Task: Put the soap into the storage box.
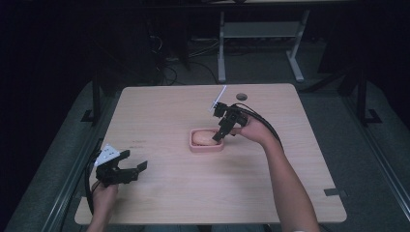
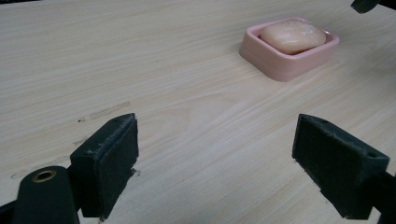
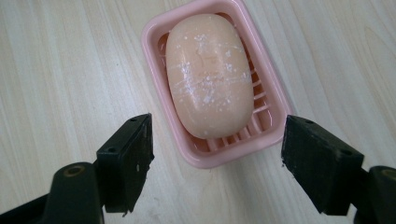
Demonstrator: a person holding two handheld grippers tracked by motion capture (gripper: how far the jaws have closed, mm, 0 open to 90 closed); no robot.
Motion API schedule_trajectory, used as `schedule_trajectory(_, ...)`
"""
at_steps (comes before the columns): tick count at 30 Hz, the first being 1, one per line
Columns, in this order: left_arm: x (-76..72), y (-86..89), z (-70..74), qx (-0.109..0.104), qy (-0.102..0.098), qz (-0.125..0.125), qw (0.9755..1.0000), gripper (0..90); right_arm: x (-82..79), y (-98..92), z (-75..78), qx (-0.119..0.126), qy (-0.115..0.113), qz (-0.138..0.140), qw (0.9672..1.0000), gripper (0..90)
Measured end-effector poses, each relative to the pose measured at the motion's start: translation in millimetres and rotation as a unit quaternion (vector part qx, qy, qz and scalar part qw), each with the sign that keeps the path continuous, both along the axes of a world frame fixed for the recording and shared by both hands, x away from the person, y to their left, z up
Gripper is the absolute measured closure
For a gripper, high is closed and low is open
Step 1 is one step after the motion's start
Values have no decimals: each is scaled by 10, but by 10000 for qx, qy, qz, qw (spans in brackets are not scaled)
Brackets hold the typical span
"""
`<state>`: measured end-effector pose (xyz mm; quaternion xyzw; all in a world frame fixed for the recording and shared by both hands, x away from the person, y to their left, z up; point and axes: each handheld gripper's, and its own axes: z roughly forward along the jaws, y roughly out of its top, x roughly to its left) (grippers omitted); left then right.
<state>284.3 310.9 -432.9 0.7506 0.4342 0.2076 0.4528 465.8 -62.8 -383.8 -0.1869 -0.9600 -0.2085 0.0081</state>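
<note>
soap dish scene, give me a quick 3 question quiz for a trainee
1. True or false: the soap lies inside the pink soap dish.
2. Which gripper is poised over the dish? A) the left gripper B) the right gripper
3. In the right gripper view, are the right gripper's fingers touching the soap, and is the gripper open or shut?

Key:
1. True. The bar rests on the ribbed floor of the dish.
2. B. The left gripper sits apart, near the table's front left corner.
3. Not touching. The gripper is open, its fingers spread wider than the dish's near end.
</note>
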Motion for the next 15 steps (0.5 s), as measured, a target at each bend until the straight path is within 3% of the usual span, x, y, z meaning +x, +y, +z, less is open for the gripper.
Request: schedule_trajectory(15, 3, -20, -13, 45, -7, -31, 10000, 143, -103, -235, 40, 168, -58, -180, 9997, 236)
